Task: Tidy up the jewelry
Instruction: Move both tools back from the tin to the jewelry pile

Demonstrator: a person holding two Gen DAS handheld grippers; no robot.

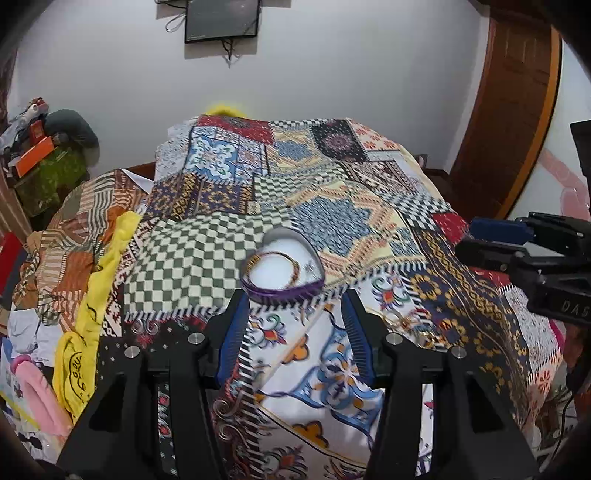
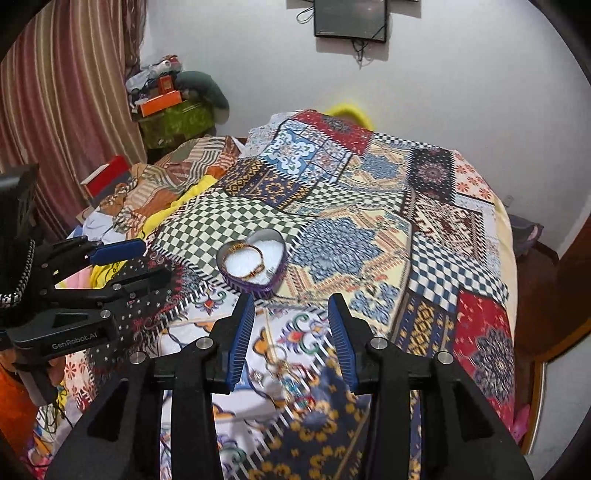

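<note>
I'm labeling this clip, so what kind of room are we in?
Most likely a bedroom: a bed under a patchwork bedspread, a striped curtain, a wall-mounted screen, and heaped clothes beside the bed.

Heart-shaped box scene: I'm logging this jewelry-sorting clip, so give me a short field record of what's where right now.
surface: patterned patchwork bedspread
container: heart-shaped box, open, purple side wall, white lining
inside container: gold bracelet lying on the lining
loose items: small jewelry pieces on the bedspread, nearer than the box; blurred, types unclear
left gripper: open, holds nothing, just short of the box
right gripper: open, holds nothing, above the loose pieces
background: dark screen on the wall
</note>
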